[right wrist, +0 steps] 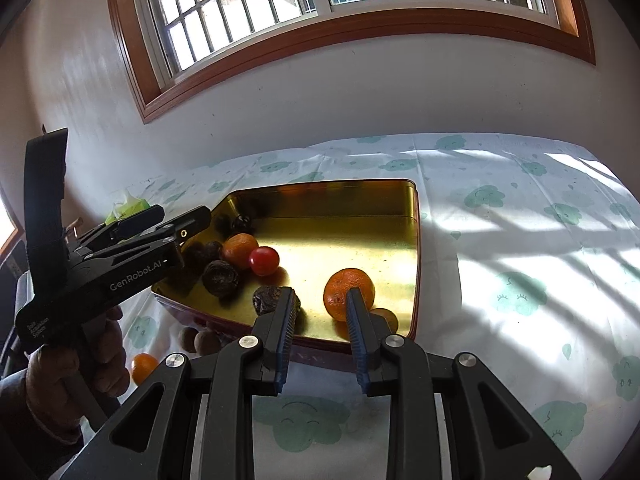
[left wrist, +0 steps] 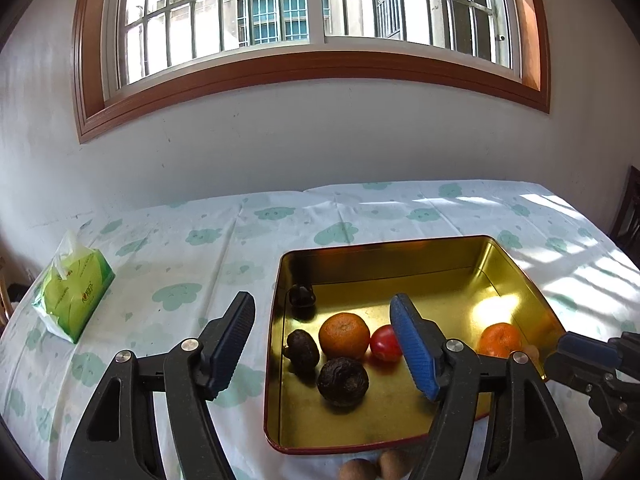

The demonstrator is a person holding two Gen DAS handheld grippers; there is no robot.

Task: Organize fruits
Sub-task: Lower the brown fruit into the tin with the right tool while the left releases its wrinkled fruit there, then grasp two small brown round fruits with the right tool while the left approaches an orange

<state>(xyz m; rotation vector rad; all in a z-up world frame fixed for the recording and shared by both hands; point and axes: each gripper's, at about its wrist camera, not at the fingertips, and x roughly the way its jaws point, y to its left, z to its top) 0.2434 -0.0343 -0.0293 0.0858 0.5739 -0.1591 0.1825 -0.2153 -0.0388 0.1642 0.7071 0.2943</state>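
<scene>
- Several fruits already in the gold tin (left wrist: 400, 256) on the table (left wrist: 180, 240): orange (left wrist: 344, 335), red tomato (left wrist: 383, 343), dark wrinkled fruits (left wrist: 343, 381), a second orange (left wrist: 500, 339) off to the right side
- Left gripper (left wrist: 324, 344) spread wide over the tin's left end; nothing pinched between its pads; cluster of orange, tomato and dark fruits lying straight ahead and below
- Right gripper (right wrist: 322, 312) partly parted, empty; second orange (right wrist: 349, 294) just past its right finger, not clearly touched; one dark fruit (right wrist: 267, 299) just beyond its left finger
- Still outside, on the table against the tin's near wall: two brown round fruits (right wrist: 200, 340) and a small orange (right wrist: 143, 367), close under the hand (right wrist: 76, 368) carrying the left gripper
- Likely next: fetch one of those strays; left side clearly nearer, needing a pull back and down toward the near edge; round shapes, so no long axis to line up with; risk of rolling on the cloth
</scene>
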